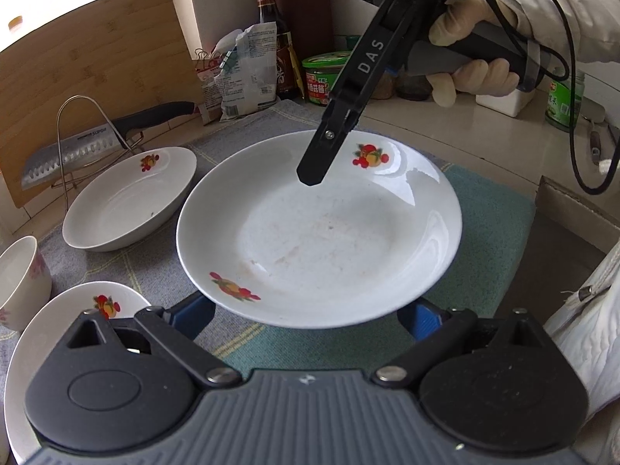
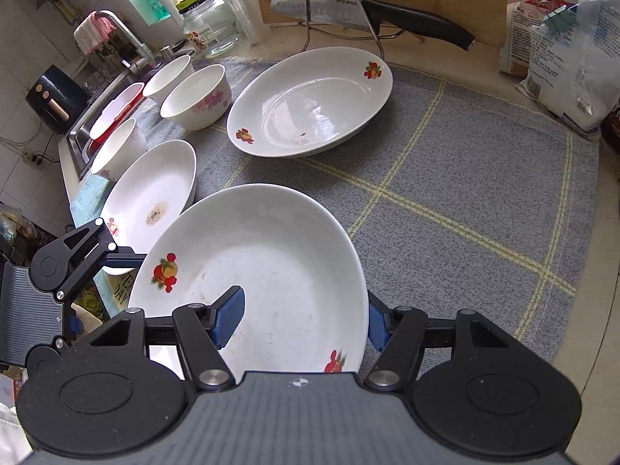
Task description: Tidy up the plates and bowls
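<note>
holding a white plate [image 2: 271, 271] near level, right tongs [image 2: 306, 319] clamped on its rim, left tongs [image 1: 310, 316] spread beneath

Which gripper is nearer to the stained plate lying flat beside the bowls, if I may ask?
Left. The left gripper sits right beside that plate, at its near rim; the right gripper is farther off, clamped on the other plate.

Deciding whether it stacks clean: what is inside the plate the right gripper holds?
Faint brownish smears and specks in the plate, plus one blue right gripper finger. The gripper's body hides its near edge.
</note>
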